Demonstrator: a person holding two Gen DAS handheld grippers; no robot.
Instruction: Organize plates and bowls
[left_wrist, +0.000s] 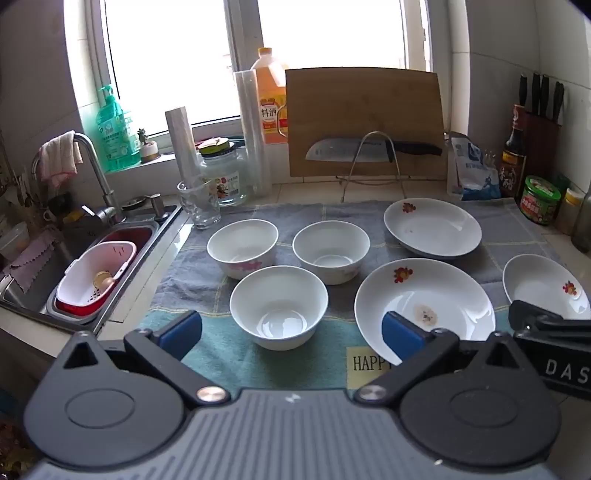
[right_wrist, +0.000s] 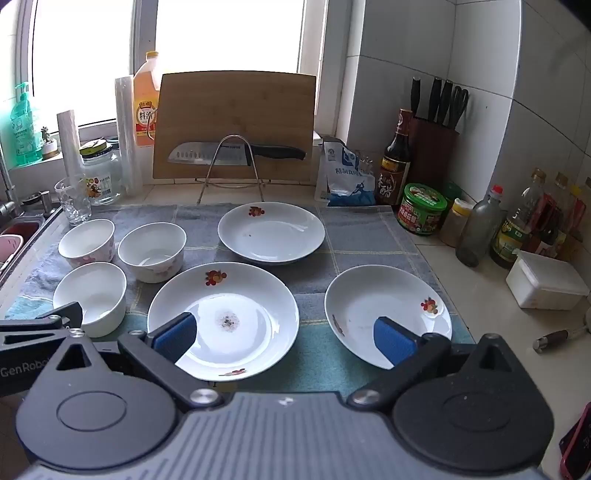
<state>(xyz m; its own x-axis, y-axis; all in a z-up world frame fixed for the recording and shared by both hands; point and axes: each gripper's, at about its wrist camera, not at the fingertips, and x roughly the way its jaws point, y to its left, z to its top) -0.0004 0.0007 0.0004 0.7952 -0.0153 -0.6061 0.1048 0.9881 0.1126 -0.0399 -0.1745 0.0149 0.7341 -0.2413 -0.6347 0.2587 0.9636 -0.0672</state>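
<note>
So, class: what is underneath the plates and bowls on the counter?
A grey checked cloth lies under the three plates and three bowls; the counter beneath it is covered.

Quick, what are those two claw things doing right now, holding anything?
Left gripper: jaws wide open, holding nothing.
Right gripper: jaws wide open, holding nothing.

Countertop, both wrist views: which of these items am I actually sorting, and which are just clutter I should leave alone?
For the job:
- three white bowls: near, back left, back middle
- three plates: middle, far, right

Lying about:
- drinking glass
- cutting board
- knife
- green-lidded jar
- white box
</note>
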